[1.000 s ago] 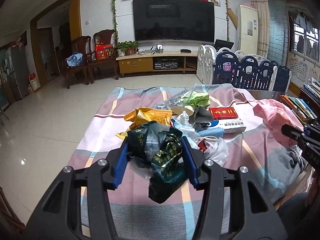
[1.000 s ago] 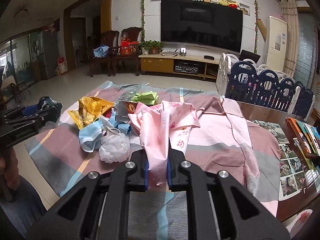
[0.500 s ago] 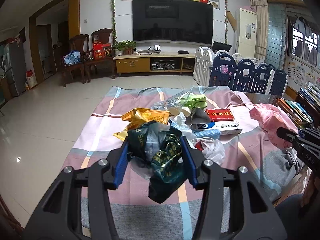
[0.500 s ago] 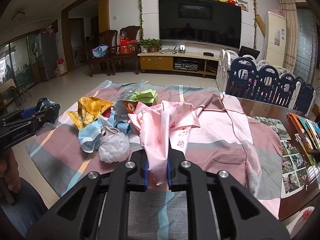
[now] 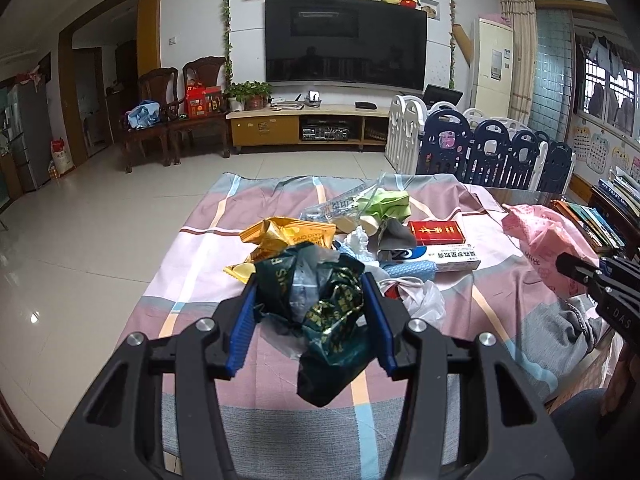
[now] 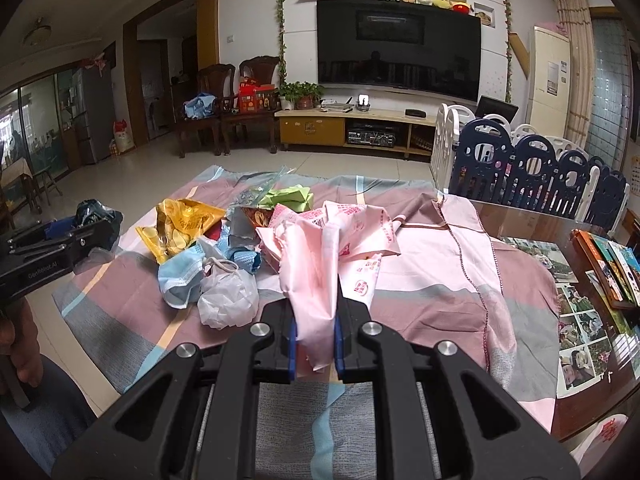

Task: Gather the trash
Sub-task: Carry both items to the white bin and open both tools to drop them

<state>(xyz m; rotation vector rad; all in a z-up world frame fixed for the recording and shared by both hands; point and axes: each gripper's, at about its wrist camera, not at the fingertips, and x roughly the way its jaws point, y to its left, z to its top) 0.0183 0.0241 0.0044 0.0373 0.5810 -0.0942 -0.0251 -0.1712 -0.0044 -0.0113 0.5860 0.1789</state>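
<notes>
My left gripper [image 5: 310, 300] is shut on a crumpled dark green wrapper [image 5: 320, 304], held above the checked cloth [image 5: 200, 240]. My right gripper [image 6: 315, 320] is shut on a pink plastic bag [image 6: 320, 264] that rises in folds in front of it. Between them a heap of trash lies on the cloth: a yellow snack bag [image 6: 180, 232], a blue face mask [image 6: 178, 280], a white plastic bag [image 6: 228, 300], green paper [image 6: 288, 198], a red box [image 5: 436, 232] and a white medicine box [image 5: 448, 258]. The left gripper [image 6: 56, 248] shows at the left edge of the right wrist view.
The cloth covers a table whose dark glass top [image 6: 532, 228] shows at the right, with photos [image 6: 576, 328] and books [image 6: 612, 264] on it. A playpen fence [image 6: 532, 176] stands behind. Tiled floor [image 5: 80, 240] lies to the left. A person's leg [image 6: 44, 416] is at the near left.
</notes>
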